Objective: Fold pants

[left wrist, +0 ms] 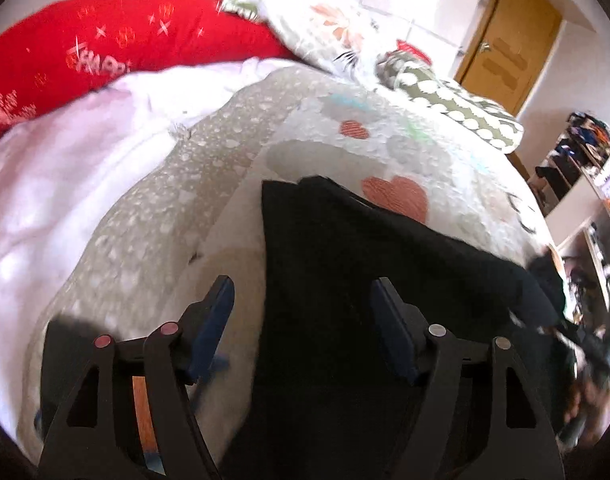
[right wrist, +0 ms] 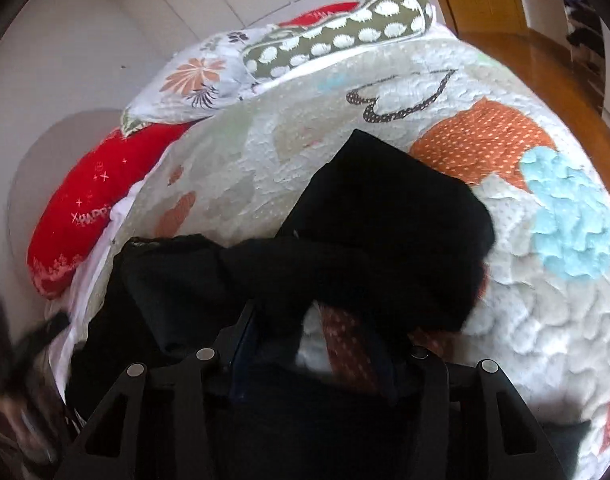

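Note:
Black pants (left wrist: 365, 264) lie on a patterned quilt (left wrist: 233, 152) on a bed. In the left wrist view my left gripper (left wrist: 301, 300) is open just above the pants' left edge: one finger over the quilt, the other over the black fabric. In the right wrist view the pants (right wrist: 385, 220) are bunched and partly folded over. My right gripper (right wrist: 317, 332) stands open over the near edge of the fabric; the cloth drapes over its fingertips, so I cannot tell whether it grips anything.
A red pillow (left wrist: 105, 52) and floral and green-dotted pillows (left wrist: 329, 28) lie at the bed's head. A white sheet (left wrist: 57, 168) is at the left. A wooden door (left wrist: 509, 40), wood floor (right wrist: 525, 60) and cluttered shelves (left wrist: 585, 168) lie beyond the bed.

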`<state>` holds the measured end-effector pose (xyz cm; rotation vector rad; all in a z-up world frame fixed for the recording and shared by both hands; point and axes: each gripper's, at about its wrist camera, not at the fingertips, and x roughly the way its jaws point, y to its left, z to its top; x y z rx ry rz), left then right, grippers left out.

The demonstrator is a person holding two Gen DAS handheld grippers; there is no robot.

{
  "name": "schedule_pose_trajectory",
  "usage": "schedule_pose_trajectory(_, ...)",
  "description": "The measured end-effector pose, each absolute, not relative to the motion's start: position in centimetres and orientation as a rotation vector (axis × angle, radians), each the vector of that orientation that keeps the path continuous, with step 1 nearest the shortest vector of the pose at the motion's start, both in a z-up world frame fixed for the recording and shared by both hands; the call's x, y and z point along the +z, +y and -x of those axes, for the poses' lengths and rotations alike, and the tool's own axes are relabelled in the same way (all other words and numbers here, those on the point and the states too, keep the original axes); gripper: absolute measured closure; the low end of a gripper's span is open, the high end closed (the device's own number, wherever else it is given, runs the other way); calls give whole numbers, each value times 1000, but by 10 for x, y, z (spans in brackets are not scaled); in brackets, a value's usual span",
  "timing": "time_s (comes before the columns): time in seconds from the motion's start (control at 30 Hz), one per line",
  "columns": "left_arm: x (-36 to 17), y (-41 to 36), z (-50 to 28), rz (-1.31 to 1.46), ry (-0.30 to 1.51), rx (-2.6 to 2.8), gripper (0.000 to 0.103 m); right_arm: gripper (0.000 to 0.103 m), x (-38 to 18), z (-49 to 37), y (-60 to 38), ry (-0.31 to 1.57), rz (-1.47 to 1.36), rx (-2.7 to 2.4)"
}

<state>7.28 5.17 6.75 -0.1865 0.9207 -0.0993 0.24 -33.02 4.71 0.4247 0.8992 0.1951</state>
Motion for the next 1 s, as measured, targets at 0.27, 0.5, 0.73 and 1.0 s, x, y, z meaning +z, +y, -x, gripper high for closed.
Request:
schedule_pose_trajectory(0.27,39,57,-156,178,1040,-42,31,54,68,17,-339,859,-417,207)
schedule_pose_trajectory(0.5,19,30,-197,36,1145,-87,31,53,56,16,-345,882,-432,195)
schedule_pose_trajectory(0.73,36,12,-182,-52,1066,-206,81,53,59,20,-345,860,-464,199)
schedule_pose_trajectory(1.0,131,24,-29,26,721,-495,85,53,93,46,-335,781,-442,226)
